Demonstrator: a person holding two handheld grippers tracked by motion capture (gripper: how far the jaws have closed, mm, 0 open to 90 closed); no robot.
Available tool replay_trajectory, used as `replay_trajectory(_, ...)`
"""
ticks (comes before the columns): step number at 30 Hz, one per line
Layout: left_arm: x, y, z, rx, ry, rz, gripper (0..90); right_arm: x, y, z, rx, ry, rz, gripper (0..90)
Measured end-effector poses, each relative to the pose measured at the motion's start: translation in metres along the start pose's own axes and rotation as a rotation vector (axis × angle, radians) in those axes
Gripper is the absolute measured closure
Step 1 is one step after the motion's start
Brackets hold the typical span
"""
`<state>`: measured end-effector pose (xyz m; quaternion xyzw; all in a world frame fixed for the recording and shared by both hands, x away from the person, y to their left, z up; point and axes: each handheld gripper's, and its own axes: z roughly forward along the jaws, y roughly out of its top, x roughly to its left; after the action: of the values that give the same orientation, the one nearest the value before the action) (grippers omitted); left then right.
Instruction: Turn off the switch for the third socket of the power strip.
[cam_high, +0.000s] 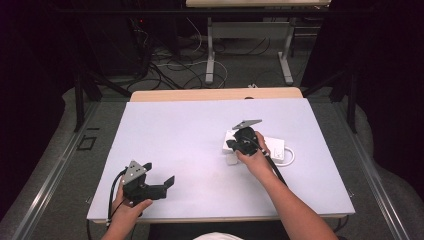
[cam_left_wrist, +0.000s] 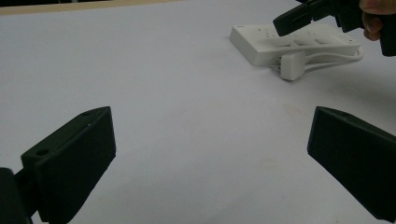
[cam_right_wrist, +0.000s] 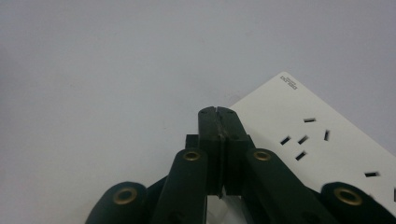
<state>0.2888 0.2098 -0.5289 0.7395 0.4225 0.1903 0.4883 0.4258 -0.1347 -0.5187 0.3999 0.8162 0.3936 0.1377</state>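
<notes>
My right claw (cam_right_wrist: 218, 112) has its jaws pressed flat together with nothing pinched between them. Its tip hangs over the near-left end of the white power strip (cam_right_wrist: 322, 135); I cannot tell whether it touches the casing. In the high view the right claw (cam_high: 235, 145) sits on top of that strip (cam_high: 275, 146), which lies on the right half of the desk (cam_high: 175, 130), about midway between the near and far edges. A white plug (cam_high: 231, 160) rests just beside the strip's near-left corner, and the strip's white cord (cam_high: 290, 157) loops at its right end.

My left claw (cam_high: 159, 177) is spread wide, empty, held near the desk's near-left corner, well apart from the strip. Along its jaws I see the strip (cam_left_wrist: 299, 44) and plug (cam_left_wrist: 293, 65) far off, with the right claw (cam_left_wrist: 294, 21) above them.
</notes>
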Motion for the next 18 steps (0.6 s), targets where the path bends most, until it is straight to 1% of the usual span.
replay_trajectory(2, 0.0, 0.0, 0.0, 0.003, -0.002, 0.0, 1.0, 0.001, 0.0, -0.002, 0.006, 0.001, 0.0, 88.8)
replay_trajectory(3, 0.0, 0.0, 0.001, 0.002, -0.003, -0.007, 1.0, 0.002, 0.0, -0.002, -0.003, 0.001, 0.008, 88.4)
replay_trajectory(4, 0.0, 0.0, 0.001, 0.001, -0.003, -0.01, 1.0, 0.002, 0.001, -0.003, -0.006, 0.001, -0.002, 88.1)
replay_trajectory(7, 0.001, 0.001, 0.001, 0.0, -0.002, -0.004, 1.1, 0.003, 0.001, -0.005, -0.007, 0.005, -0.001, 86.2)
replay_trajectory(10, 0.001, 0.001, 0.002, -0.002, -0.004, -0.004, 1.1, 0.005, 0.001, -0.008, -0.009, 0.02, -0.008, 83.8)
replay_trajectory(11, 0.001, 0.001, 0.002, -0.002, -0.005, -0.005, 1.1, 0.004, 0.001, -0.009, -0.015, 0.028, -0.022, 83.1)
replay_trajectory(12, 0.001, 0.001, 0.002, -0.001, -0.005, -0.005, 1.1, 0.006, 0.001, -0.01, -0.017, 0.027, -0.017, 82.1)
replay_trajectory(13, 0.001, 0.001, 0.002, -0.001, -0.005, -0.006, 1.1, 0.006, 0.001, -0.011, -0.031, 0.027, -0.032, 81.2)
replay_trajectory(15, 0.001, 0.001, 0.002, 0.0, -0.004, -0.006, 1.1, 0.008, 0.001, -0.014, -0.025, 0.033, -0.031, 79.0)
replay_trajectory(16, 0.001, 0.001, 0.002, 0.0, -0.004, -0.005, 1.1, 0.008, 0.001, -0.015, -0.04, 0.034, -0.038, 77.6)
replay_trajectory(17, 0.001, 0.001, 0.002, 0.0, -0.004, -0.005, 1.1, 0.009, 0.001, -0.017, -0.035, 0.036, -0.035, 75.5)
replay_trajectory(18, 0.001, 0.001, 0.002, 0.0, -0.004, -0.005, 1.1, 0.01, 0.001, -0.018, -0.042, 0.041, -0.044, 73.6)
